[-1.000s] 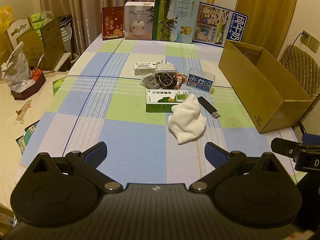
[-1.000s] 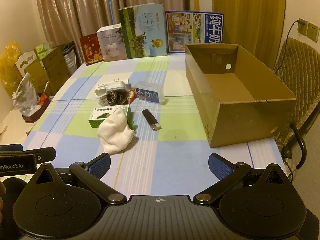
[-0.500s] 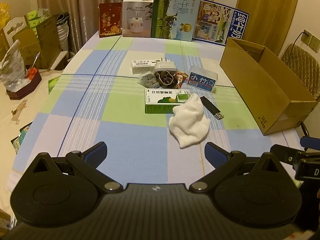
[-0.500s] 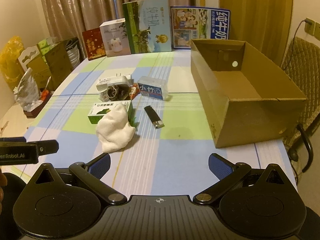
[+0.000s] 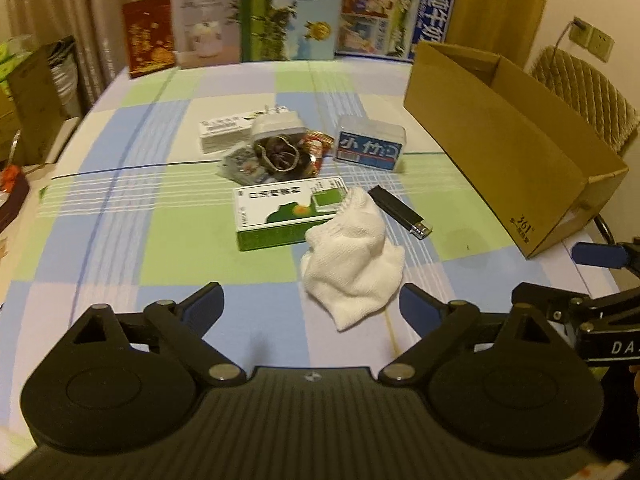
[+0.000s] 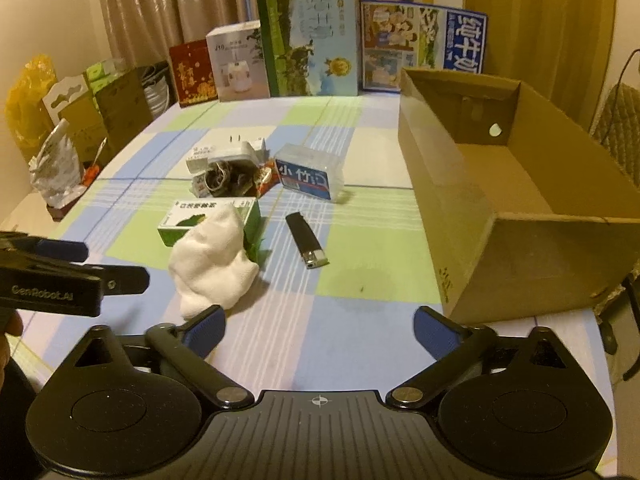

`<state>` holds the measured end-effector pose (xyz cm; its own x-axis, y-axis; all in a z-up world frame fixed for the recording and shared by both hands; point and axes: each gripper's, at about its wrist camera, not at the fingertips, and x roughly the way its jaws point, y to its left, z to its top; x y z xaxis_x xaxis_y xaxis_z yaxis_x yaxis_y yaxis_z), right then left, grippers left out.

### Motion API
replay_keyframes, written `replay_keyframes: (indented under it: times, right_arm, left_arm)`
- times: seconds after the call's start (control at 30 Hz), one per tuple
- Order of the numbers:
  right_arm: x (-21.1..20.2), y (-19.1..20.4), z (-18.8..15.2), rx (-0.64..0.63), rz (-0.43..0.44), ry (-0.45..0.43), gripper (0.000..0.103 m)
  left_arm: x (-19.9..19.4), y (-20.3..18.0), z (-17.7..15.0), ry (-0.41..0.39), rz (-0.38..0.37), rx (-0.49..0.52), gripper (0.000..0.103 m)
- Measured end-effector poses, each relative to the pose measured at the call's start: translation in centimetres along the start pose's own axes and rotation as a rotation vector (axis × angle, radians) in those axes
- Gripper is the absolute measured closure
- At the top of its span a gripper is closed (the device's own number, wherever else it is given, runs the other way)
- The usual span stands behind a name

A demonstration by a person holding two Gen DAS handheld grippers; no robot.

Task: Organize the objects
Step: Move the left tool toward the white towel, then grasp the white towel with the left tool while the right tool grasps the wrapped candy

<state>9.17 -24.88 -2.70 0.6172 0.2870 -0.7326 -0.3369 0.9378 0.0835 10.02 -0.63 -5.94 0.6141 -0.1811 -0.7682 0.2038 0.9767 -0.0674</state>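
Note:
A crumpled white cloth lies on the checked table, partly over a green and white box. A black lighter lies to its right. Behind them sit a clear plastic box with a blue label, a white charger with coiled cable and a small white box. An open cardboard box stands at the right. My left gripper is open just short of the cloth. My right gripper is open, its left finger at the cloth's edge.
Tall printed cartons stand in a row along the table's far edge. A padded chair is behind the cardboard box. Boxes and bags crowd the floor at the left. Each gripper shows at the other view's side edge.
Both grippers have moved forward toward the cloth and the objects, which now look larger and closer. Both stay open. Nothing on the table has moved.

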Motion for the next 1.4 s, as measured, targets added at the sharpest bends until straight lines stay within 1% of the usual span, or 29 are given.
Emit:
replay_keyframes:
  times: [0.1,0.17,0.3,0.4,0.43,0.47,0.53,0.57,0.6,0.67,0.7,0.73,0.77,0.9,1.0,1.17,1.3,1.4]
  right_arm:
    - [1.2,-0.4,0.1,-0.002,0.005,0.010,0.012]
    - [2.0,-0.5,0.1,-0.009,0.008,0.016,0.014]
    - [3.4,-0.7,0.2,-0.022,0.019,0.030,0.017]
    - [4.5,-0.7,0.2,-0.028,0.027,0.042,0.018]
    - [4.8,-0.7,0.3,-0.030,0.029,0.046,0.019]
    - [5.1,-0.7,0.3,-0.033,0.031,0.051,0.019]
    - [5.5,-0.6,0.3,-0.036,0.038,0.055,0.021]
    - [5.6,-0.5,0.3,-0.037,0.044,0.054,0.024]
    - [5.8,-0.4,0.4,-0.040,0.050,0.053,0.025]
    - [6.0,0.0,0.6,-0.049,0.067,0.049,0.029]
    - [6.2,0.2,0.8,-0.055,0.076,0.046,0.030]
    - [6.3,0.5,0.9,-0.061,0.085,0.040,0.032]
    - [6.5,0.8,1.1,-0.067,0.094,0.037,0.033]
    - [7.5,2.3,1.8,-0.099,0.119,0.023,0.034]
    - [8.7,3.4,2.4,-0.112,0.125,0.014,0.036]
    - [11.0,4.4,3.1,-0.118,0.118,0.016,0.043]
    - [12.6,4.6,3.5,-0.090,0.115,0.036,0.045]
    - [13.6,5.1,3.7,-0.090,0.094,0.049,0.049]
  left_arm:
    - [1.9,0.0,0.5,0.004,-0.024,0.028,0.018]
    - [3.1,-0.1,0.9,0.009,-0.048,0.047,0.024]
    - [5.2,-0.7,1.6,0.011,-0.074,0.095,0.027]
    - [6.6,-0.9,1.9,0.021,-0.090,0.113,0.033]
    - [7.1,-0.9,1.9,0.030,-0.095,0.118,0.038]
    - [7.5,-0.9,2.0,0.043,-0.098,0.124,0.049]
    - [8.1,-0.9,2.0,0.058,-0.127,0.126,0.057]
    - [8.0,-0.8,2.0,0.059,-0.132,0.128,0.066]
    - [7.8,-0.6,2.0,0.060,-0.134,0.134,0.070]
    - [7.1,-0.1,2.1,0.056,-0.126,0.124,0.082]
    - [6.7,0.3,2.2,0.052,-0.114,0.125,0.083]
    - [6.1,0.6,2.2,0.044,-0.099,0.130,0.087]
    - [5.7,1.0,2.1,0.039,-0.088,0.130,0.089]
    - [4.5,3.3,1.7,0.031,-0.031,0.102,0.089]
    - [4.6,4.7,1.7,0.045,-0.016,0.069,0.089]
    - [4.9,4.8,1.8,0.048,-0.026,0.051,0.089]
    - [5.1,4.7,1.8,0.052,-0.029,0.041,0.089]
    - [5.3,4.8,1.8,0.052,-0.034,0.029,0.089]
